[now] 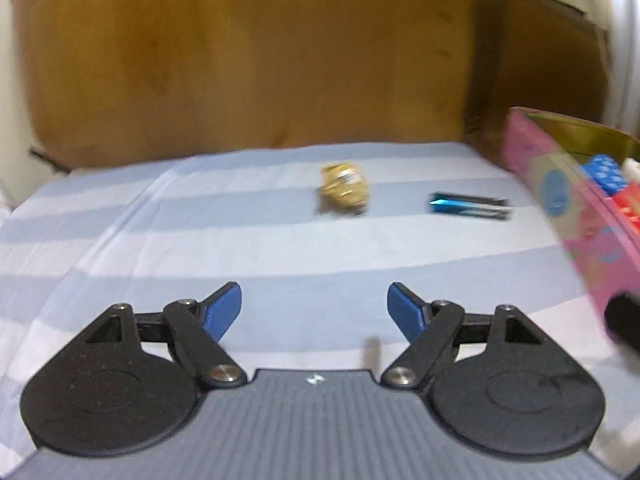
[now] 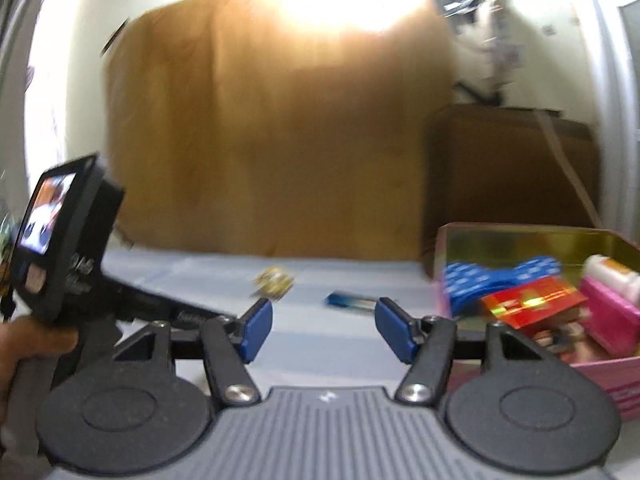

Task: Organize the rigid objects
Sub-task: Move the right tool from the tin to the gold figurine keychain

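Left gripper (image 1: 314, 312): released, blue pads spread wide, nothing between them. It hangs over a bed covered by a sheet (image 1: 160, 240) with pale blue and white stripes.

Ahead of the left gripper, roughly on its centre line, a small gold-coloured object (image 1: 345, 188) lies on the sheet; blur hides its exact form. Ahead and to the right of that, apart from it, lies a battery (image 1: 470, 206) with a blue and black casing, on its side. At the far right of this view stands a pink box (image 1: 560, 200), open at the top, with a gold inner wall. Blue and red items show inside it.

Right gripper (image 2: 324, 330): released, jaws partly apart, nothing between the pads.

- The battery (image 2: 352, 301) lies ahead of the right gripper, seen through the gap between its fingers
- The gold-coloured object (image 2: 274, 282) lies ahead and to the left, beyond the left finger
- The pink box (image 2: 624, 384) stands just to the right of the right finger. It holds a blue item (image 2: 476, 284), a red carton (image 2: 532, 302), a pink item (image 2: 612, 320) and a white item (image 2: 610, 270)

At the left of the right wrist view, a hand (image 2: 24, 352) holds the left gripper's handle; its small screen (image 2: 46, 212) is lit. A brown board (image 2: 280, 120) stands behind the bed
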{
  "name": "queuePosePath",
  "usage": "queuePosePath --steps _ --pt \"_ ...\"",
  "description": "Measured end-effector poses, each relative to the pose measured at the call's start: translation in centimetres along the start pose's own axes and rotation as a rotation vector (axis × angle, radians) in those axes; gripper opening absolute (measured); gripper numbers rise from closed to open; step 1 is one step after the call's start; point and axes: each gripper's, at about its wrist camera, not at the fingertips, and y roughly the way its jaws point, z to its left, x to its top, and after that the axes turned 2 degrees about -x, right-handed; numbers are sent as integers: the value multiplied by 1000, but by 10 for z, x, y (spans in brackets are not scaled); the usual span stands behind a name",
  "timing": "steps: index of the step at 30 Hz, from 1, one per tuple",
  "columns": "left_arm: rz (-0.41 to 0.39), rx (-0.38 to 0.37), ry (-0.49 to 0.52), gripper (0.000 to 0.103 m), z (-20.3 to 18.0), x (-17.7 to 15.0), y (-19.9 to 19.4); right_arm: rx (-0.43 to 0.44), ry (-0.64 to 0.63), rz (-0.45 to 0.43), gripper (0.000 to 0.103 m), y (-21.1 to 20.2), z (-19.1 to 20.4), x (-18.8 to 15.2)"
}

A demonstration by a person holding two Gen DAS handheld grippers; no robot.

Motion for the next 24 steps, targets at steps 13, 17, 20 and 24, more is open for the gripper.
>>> queuePosePath --steps 13,17,20,24 --pt "-7 76 -65 86 42 -13 25 43 -63 191 59 53 39 -25" --pt "-16 65 -76 86 46 -14 25 51 -81 254 59 66 43 -28" --pt "-13 46 -107 86 51 -14 27 60 -85 290 60 72 44 -30" --pt "-15 43 -108 86 51 -15 28 62 -101 293 63 72 47 -31"
